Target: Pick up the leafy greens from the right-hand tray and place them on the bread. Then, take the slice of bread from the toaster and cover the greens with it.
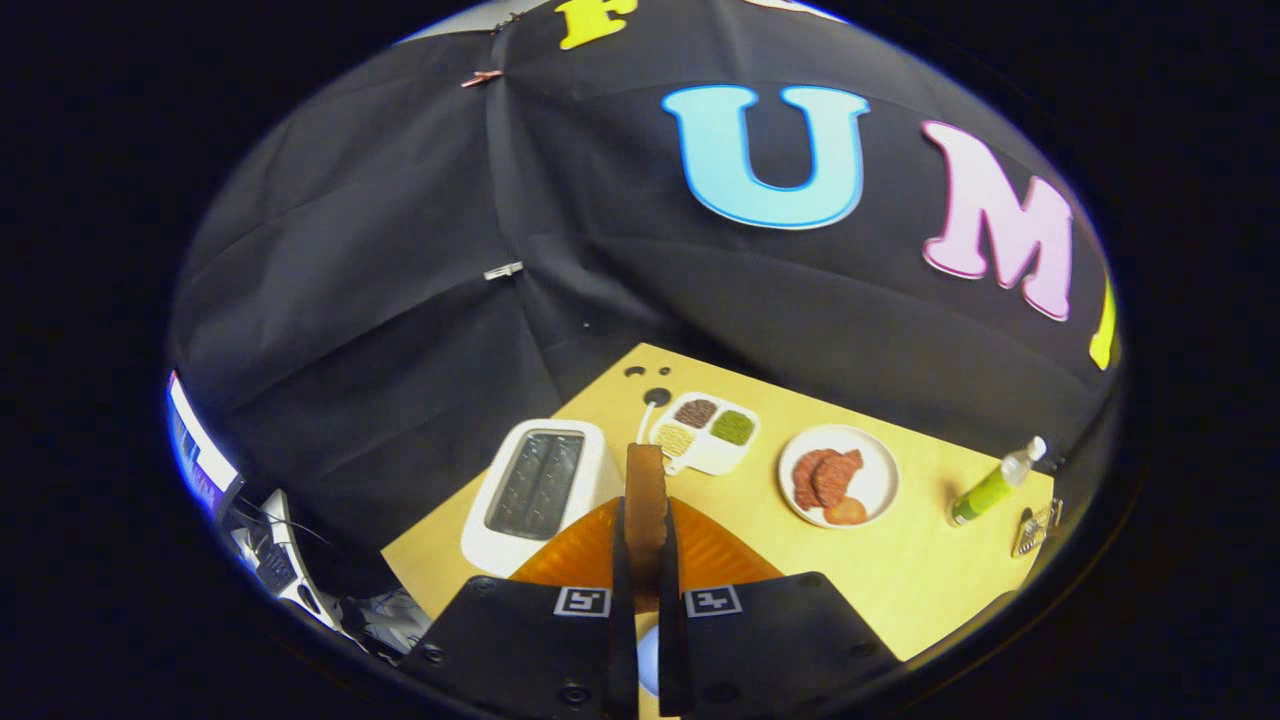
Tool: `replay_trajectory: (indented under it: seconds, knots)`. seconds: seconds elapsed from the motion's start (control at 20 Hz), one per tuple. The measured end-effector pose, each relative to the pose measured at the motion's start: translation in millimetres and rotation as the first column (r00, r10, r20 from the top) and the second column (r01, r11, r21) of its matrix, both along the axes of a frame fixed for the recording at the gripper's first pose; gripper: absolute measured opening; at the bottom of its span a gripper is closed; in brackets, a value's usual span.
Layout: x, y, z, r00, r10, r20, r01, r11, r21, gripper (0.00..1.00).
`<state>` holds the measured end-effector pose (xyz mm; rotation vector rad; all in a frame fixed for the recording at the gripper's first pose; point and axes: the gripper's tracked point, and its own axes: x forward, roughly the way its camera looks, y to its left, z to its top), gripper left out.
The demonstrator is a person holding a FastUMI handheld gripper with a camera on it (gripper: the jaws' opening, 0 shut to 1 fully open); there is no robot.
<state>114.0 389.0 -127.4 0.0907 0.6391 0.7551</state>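
in the gripper view we see our gripper [645, 560] closed on the slice of bread [646, 500], held on edge with both fingers [620, 570] pressing its sides, lifted above the yellow table [900, 580]. the white toaster [540, 490] stands just left of the slice, its slots dark. beyond the fingers lies a white divided tray [722, 455] with brown, tan and green fillings. to its right sits a plate [880, 480] of reddish pieces, and farther right a green bottle [990, 490].
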Motion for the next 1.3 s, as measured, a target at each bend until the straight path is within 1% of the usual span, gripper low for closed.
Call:
replay_trajectory:
  seconds: [0.15,0.3,0.45,0.6,0.7,0.8,0.95,1.2,1.3]
  knots:
    - [-5.9,-42.2,-33.5,0.995,-0.092,-0.045,0.092,0.996,-0.023,0.13]
    - [-18.7,-73.0,-72.8,0.978,-0.176,-0.111,0.172,0.984,-0.045,0.12]
    - [-34.5,-89.2,-104.3,0.956,-0.233,-0.176,0.229,0.972,-0.043,0.12]
    - [-49.0,-89.7,-129.2,0.933,-0.271,-0.234,0.275,0.961,-0.018,0.12]
    - [-60.5,-85.4,-145.9,0.914,-0.287,-0.288,0.302,0.953,0.007,0.12]
    - [-69.0,-76.7,-159.3,0.898,-0.282,-0.338,0.314,0.949,0.040,0.12]
    - [-71.5,-69.1,-169.7,0.890,-0.271,-0.366,0.318,0.945,0.073,0.12]
    - [-66.8,-85.5,-200.4,0.882,-0.295,-0.368,0.328,0.944,0.028,0.12]
    - [-64.4,-97.2,-211.7,0.878,-0.305,-0.369,0.328,0.945,0.001,0.14]
